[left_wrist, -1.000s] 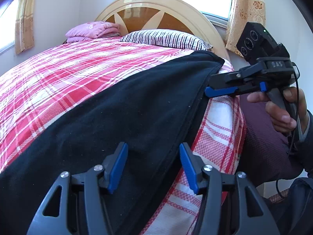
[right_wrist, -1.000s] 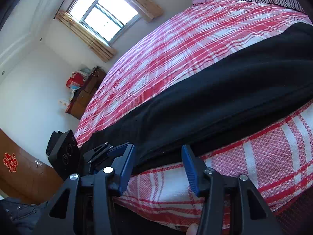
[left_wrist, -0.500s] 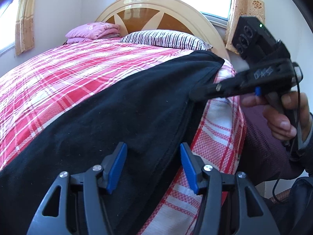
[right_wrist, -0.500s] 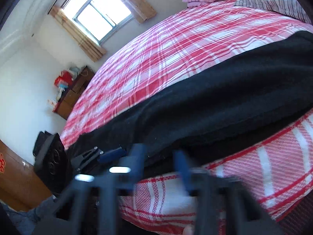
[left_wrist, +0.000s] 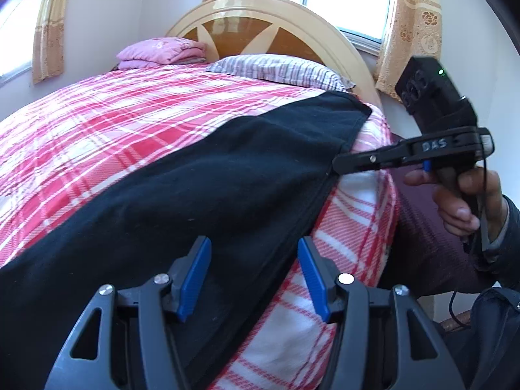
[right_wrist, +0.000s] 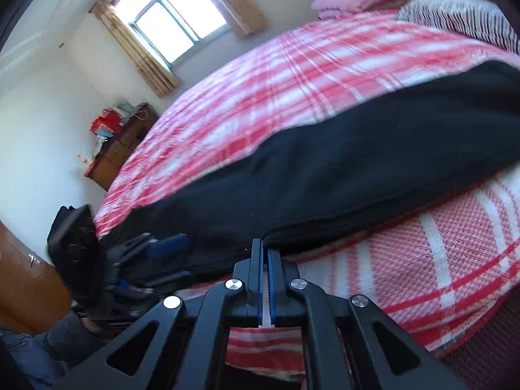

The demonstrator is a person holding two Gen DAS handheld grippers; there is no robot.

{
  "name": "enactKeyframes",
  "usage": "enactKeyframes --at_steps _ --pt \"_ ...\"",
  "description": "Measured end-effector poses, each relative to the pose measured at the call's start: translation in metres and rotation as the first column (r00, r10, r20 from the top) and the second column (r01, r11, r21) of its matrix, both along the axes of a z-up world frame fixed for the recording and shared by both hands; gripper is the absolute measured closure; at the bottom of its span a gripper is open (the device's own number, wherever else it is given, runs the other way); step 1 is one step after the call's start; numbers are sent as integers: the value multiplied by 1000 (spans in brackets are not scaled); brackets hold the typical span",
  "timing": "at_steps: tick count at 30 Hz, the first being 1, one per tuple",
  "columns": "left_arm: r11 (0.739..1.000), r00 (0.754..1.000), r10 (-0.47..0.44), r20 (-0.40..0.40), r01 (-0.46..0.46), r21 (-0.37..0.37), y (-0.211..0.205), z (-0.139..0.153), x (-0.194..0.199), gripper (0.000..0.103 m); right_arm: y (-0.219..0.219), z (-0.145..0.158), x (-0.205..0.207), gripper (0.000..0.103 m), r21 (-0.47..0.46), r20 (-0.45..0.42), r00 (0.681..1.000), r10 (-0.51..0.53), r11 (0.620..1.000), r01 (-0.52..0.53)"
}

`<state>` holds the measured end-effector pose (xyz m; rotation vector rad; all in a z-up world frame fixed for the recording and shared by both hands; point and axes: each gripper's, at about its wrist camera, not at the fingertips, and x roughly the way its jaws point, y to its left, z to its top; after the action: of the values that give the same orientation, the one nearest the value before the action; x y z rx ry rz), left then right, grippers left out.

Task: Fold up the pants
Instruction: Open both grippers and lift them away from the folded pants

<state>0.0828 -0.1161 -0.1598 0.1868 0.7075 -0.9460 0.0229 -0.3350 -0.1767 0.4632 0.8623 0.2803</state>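
Black pants (left_wrist: 201, 188) are laid on the bed (left_wrist: 97, 130). The right tool (right_wrist: 263, 253) is pinched together on their near edge — the left tool (left_wrist: 253, 279) is held wide apart over them.

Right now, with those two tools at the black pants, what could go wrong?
The right tool is shut just at the hem of the pants, so the cloth may slip free or the plaid bedsheet may get pinched. The left tool is open, so lifting now could drag them askew.
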Motion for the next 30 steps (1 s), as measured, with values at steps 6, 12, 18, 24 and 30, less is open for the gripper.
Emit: enactKeyframes --at_steps 6,12,18,24,30 --pt "996 997 80 23 -80 32 41 2 0 46 11 21 -12 94 -126 46 999 23 992 -18" --pt "977 980 197 -14 -195 86 84 -13 3 46 44 34 -17 93 -133 95 986 139 983 -126" --pt "971 978 203 48 -207 118 84 -21 -13 42 117 12 1 91 -184 36 938 344 925 -332" --pt "971 974 224 40 -227 77 104 -15 -18 41 137 -12 28 75 -170 -102 922 372 907 -385" --pt "940 939 334 89 -338 47 149 -3 -13 41 163 20 67 63 -48 -38 887 459 886 -461"
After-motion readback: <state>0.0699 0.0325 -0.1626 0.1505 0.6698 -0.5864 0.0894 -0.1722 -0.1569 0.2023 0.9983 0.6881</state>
